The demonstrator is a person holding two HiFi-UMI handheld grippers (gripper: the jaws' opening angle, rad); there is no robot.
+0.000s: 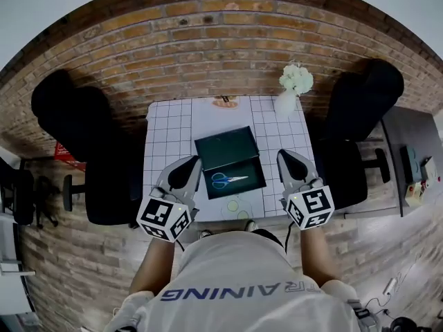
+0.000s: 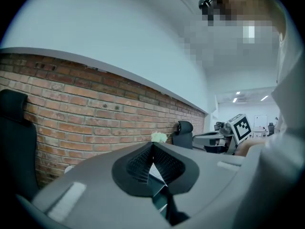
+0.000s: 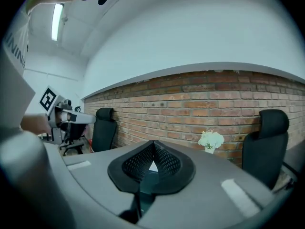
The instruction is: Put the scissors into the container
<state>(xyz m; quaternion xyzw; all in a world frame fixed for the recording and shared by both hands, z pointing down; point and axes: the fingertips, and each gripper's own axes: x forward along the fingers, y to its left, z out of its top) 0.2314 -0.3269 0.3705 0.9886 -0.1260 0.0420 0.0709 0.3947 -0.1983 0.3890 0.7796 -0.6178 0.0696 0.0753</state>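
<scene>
In the head view the blue-handled scissors lie inside the dark green container, whose lid lies open behind it on the white gridded table. My left gripper hangs just left of the container, raised above the table, its jaws closed together on nothing. My right gripper is held just right of the container, also shut and empty. In the left gripper view the left gripper shows its pads meeting at the tip. The right gripper looks the same in its own view.
A white vase of flowers stands at the table's far right corner, and a small orange item lies at the far edge. Black chairs flank the table on the left and right. A grey side table is further right.
</scene>
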